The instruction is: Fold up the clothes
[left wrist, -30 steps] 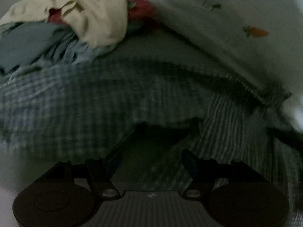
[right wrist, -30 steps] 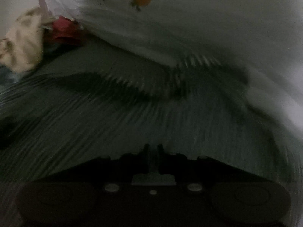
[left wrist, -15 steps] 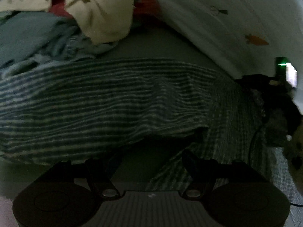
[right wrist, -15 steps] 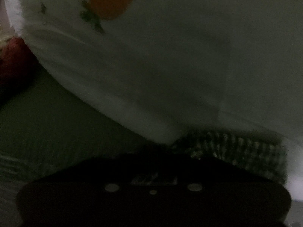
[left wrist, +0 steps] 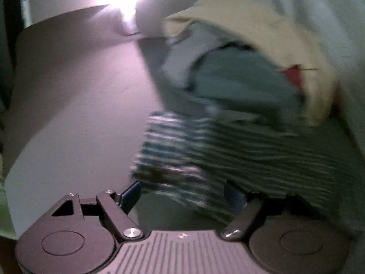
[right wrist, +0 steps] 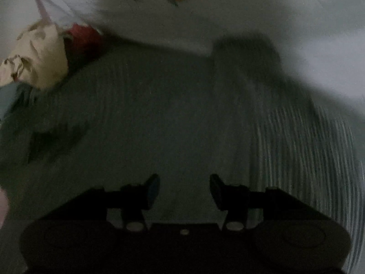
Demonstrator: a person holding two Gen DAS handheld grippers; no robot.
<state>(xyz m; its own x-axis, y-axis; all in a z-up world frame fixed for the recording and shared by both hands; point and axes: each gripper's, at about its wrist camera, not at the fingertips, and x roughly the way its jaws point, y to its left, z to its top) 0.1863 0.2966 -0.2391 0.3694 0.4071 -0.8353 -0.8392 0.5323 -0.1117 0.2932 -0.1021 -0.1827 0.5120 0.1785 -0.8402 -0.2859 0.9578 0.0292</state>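
A green and white checked garment (left wrist: pixel 228 150) lies spread on the grey-green bed surface, blurred by motion. My left gripper (left wrist: pixel 182 194) is open with its blue pads apart, right at the garment's near left edge; cloth hangs over the right finger. In the right wrist view the same garment (right wrist: pixel 303 150) lies to the right, and my right gripper (right wrist: pixel 184 188) is open and empty above the bare bed surface (right wrist: pixel 148 114).
A pile of loose clothes sits behind: a cream garment (left wrist: pixel 273 36), a teal one (left wrist: pixel 239 80) and a red one (right wrist: pixel 84 38). A white sheet with carrot prints (right wrist: pixel 228 11) runs along the back. A pale wall (left wrist: pixel 79 91) and a bright light are at the left.
My right gripper has opened and let go of the checked garment, then pulled back from the white sheet. My left gripper has swung left, now facing the wall and the clothes pile.
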